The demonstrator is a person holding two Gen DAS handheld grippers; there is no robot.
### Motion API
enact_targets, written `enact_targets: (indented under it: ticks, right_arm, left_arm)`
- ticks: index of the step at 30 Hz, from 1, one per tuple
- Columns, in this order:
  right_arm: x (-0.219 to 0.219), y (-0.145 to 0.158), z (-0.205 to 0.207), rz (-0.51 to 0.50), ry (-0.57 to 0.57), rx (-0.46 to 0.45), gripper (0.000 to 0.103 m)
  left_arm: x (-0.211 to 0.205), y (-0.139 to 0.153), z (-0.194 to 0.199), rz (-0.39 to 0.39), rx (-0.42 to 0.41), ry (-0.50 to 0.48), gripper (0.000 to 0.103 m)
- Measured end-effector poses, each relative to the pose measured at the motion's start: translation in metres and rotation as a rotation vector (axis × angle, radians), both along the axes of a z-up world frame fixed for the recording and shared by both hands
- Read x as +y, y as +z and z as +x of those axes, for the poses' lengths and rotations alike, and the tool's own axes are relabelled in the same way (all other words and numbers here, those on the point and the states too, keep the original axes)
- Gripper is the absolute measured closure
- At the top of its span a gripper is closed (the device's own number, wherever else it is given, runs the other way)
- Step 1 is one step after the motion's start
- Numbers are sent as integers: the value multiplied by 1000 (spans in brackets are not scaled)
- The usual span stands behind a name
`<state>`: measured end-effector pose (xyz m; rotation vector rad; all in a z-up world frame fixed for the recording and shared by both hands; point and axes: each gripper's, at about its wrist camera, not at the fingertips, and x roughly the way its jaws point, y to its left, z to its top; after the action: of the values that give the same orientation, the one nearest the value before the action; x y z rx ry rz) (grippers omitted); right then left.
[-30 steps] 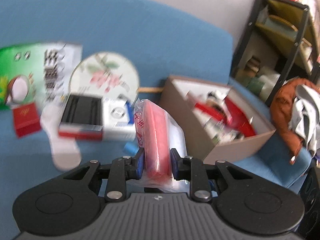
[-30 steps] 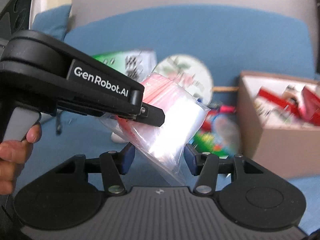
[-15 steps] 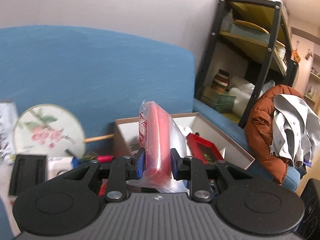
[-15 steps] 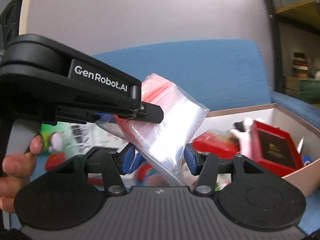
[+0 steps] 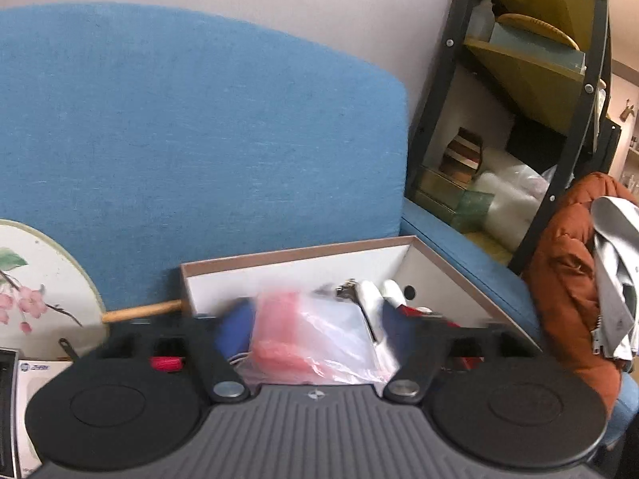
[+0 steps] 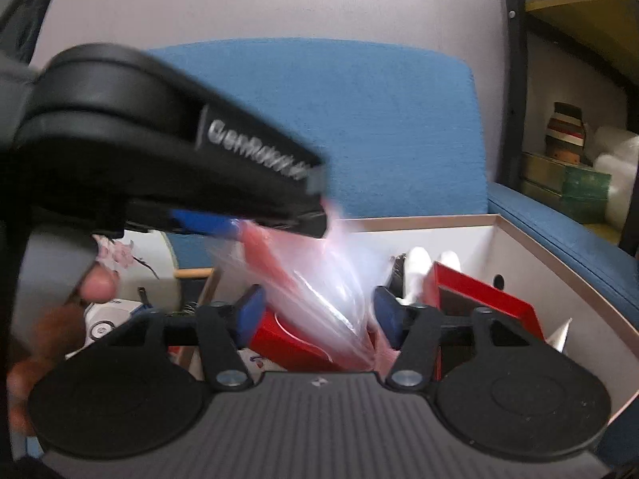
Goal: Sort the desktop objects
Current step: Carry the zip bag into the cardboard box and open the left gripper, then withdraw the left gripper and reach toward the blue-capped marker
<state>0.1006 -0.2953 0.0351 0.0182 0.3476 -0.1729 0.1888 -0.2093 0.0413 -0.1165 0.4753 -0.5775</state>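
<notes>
A clear plastic bag with a red packet inside [image 5: 303, 339] lies loose between the wide-open jaws of my left gripper [image 5: 315, 325], over the open cardboard box [image 5: 295, 257]. In the right wrist view the same bag [image 6: 315, 291] is blurred, dropping from the left gripper's tip [image 6: 315, 219] into the box [image 6: 499, 239]. My right gripper [image 6: 319, 315] is open, with the bag passing between its blue pads without being pinched.
The box holds a red case [image 6: 479, 299] and white items [image 5: 371, 295]. A round painted fan [image 5: 36, 279] and a white device box [image 5: 36, 371] lie to the left on the blue sofa. A black shelf [image 5: 559, 119] and an orange jacket [image 5: 567, 275] stand to the right.
My left gripper carried the bag rightward over the box, then opened and let it go. The bag is falling into the box. My right gripper stayed open and followed alongside.
</notes>
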Motion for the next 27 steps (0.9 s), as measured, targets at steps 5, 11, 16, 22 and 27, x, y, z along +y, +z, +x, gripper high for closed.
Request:
enact_targets:
  ticks: [5, 11, 16, 22, 27]
  right_arm:
    - [16, -2, -6, -95, -58, -36, 14]
    - [30, -5, -18, -110, -60, -72, 12]
    - [33, -11, -32, -135, -70, -64, 9]
    - [41, -12, -55, -91, -61, -60, 9]
    - [52, -16, -79, -59, -52, -47, 9]
  left_arm:
    - [10, -2, -17, 50, -77, -1, 8]
    - [21, -1, -23, 71, -51, 19, 7]
    - [23, -3, -31, 84, -34, 33, 7]
    - [35, -8, -49, 115, 49, 30, 7]
    - [54, -16, -75, 142, 120, 45, 7]
